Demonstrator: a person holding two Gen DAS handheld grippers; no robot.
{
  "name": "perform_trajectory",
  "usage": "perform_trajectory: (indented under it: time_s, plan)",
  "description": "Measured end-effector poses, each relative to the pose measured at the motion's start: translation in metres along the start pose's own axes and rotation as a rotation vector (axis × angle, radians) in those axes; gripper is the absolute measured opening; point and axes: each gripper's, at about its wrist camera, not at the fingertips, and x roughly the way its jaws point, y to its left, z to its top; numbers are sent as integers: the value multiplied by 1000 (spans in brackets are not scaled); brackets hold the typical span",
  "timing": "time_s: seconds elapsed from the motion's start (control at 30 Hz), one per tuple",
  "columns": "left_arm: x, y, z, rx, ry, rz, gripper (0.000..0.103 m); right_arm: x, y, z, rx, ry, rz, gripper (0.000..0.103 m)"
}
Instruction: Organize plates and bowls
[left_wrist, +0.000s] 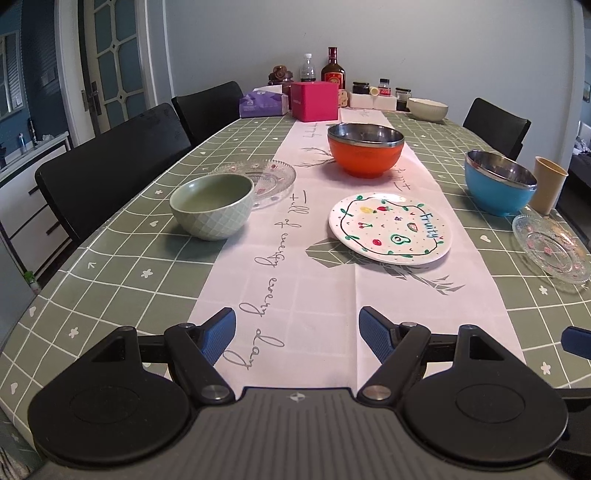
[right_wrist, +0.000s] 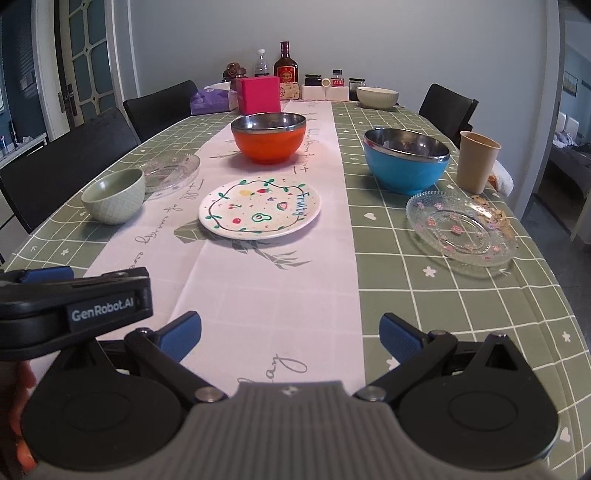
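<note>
Left wrist view
Left gripper (left_wrist: 297, 334): fingers stood wide apart, holding nothing, poised low over the near end of the table (left_wrist: 122, 280); judged a ready pose ahead of a first pick.
Green bowl (left_wrist: 212, 206): ceramic, quilted outer wall, upright and empty, touching or just overlapping the rim of the left glass plate (left_wrist: 258, 177) behind it.
Fruit plate (left_wrist: 389, 229): white, painted with fruits and the word "Fruity", flat on the runner (left_wrist: 303, 295), closest to this gripper.
Orange bowl (left_wrist: 365, 149): steel-lined, upright, farther along the runner.

Right wrist view
Right gripper (right_wrist: 290, 338): fingers spread, empty, beside the left gripper's body at the lower left.
Blue bowl (right_wrist: 406, 160): steel-lined, upright, next to a tan cup (right_wrist: 478, 162).
Right glass plate (right_wrist: 461, 229): clear, patterned with pink flowers, crumbs scattered at its far edge; nearest to this gripper.
Cream bowl (right_wrist: 377, 96): at the far end, near jars and bottles.
Layout: 4 bowls and 3 plates lay apart, none stacked; sorting appeared not yet begun.
</note>
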Motion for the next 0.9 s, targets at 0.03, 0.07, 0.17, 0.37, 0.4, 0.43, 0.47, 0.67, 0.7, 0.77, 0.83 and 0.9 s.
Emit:
perform_trajectory:
  time_s: [0.03, 0.07, 0.17, 0.37, 0.4, 0.43, 0.47, 0.67, 0.7, 0.77, 0.83, 0.9]
  plan:
    - [1, -1, 2, -1, 5, 4, 89, 0, -1, 2, 1, 2, -7, 100]
    - [2, -3, 5, -2, 7, 7, 88, 0, -1, 4, 3, 3, -14, 100]
    - [3, -5, 14, -18, 4, -1, 86, -3, -7, 11, 20, -4, -31, 100]
    - [-7, -9, 44, -52, -30, -27, 86, -7, -26, 27, 80, 7, -67, 100]
    - [-9, -10, 50, -51, -35, -33, 86, -8, -29, 32, 93, 11, -65, 100]
    - [-11, -12, 55, -45, -39, -38, 86, -10, -34, 37, 106, 12, -64, 100]
    - [-12, -15, 60, -35, -43, -45, 86, -12, -37, 43, 119, 11, -65, 100]
    - [-18, -41, 94, 36, -65, -100, 86, -33, -69, 88, 203, -17, -47, 100]
    - [-17, -47, 101, 47, -67, -108, 86, -35, -74, 96, 197, -20, -53, 100]
    - [-14, -59, 113, 67, -69, -131, 86, -37, -86, 113, 174, -19, -44, 100]
    - [-8, -71, 124, 88, -78, -155, 86, -36, -101, 130, 165, -7, -14, 100]
    - [2, -84, 134, 101, -89, -176, 86, -31, -116, 147, 164, 8, -9, 100]
